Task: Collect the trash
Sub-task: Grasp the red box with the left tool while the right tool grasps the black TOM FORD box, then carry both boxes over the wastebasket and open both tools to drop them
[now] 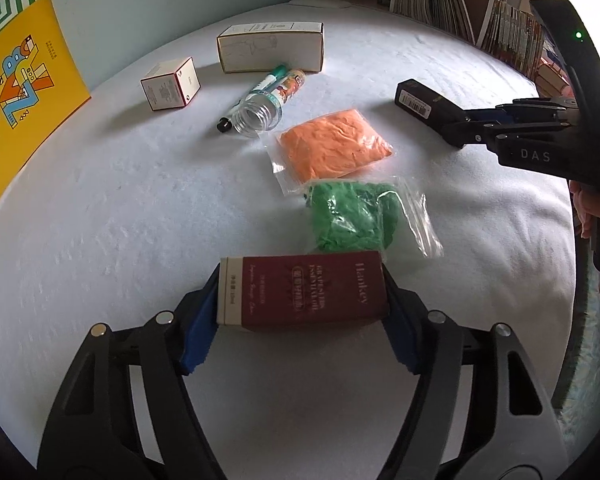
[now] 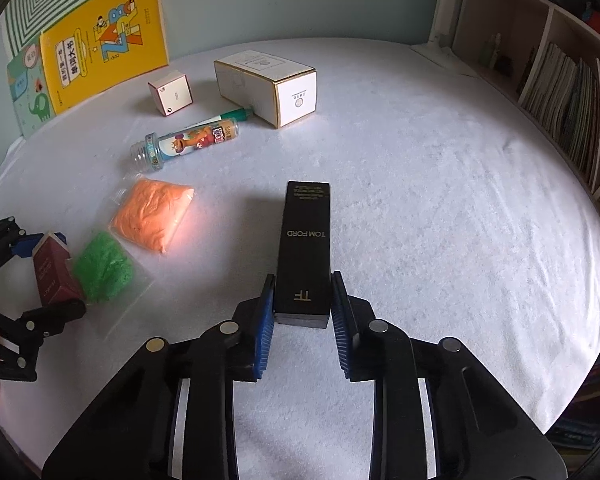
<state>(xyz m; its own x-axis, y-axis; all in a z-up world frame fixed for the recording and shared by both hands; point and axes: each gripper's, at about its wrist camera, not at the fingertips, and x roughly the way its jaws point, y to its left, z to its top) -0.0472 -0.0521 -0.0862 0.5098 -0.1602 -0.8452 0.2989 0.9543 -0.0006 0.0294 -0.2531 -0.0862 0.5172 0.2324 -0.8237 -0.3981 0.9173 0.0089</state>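
Observation:
A dark red carton (image 1: 300, 292) lies on the white table cover (image 1: 120, 200), and my left gripper (image 1: 302, 280) is shut on it, a blue pad against each end. The same carton (image 2: 54, 276) shows at the left edge of the right wrist view. A long black box (image 2: 304, 248) lies lengthwise ahead of my right gripper (image 2: 303, 280), whose blue pads press on the two sides of its near end. In the left wrist view that black box (image 1: 416, 100) sits at the right with the right gripper (image 1: 460, 126) on it.
An orange-filled bag (image 1: 336, 144) and a green-filled bag (image 1: 352, 216) lie between the two held boxes. Farther back are a clear bottle (image 1: 264, 108), a green pen (image 1: 260, 88), a small cube box (image 1: 170, 88) and a large white box (image 1: 270, 48). Picture books (image 2: 100, 52) lean on the wall; a bookshelf (image 2: 560, 88) stands at right.

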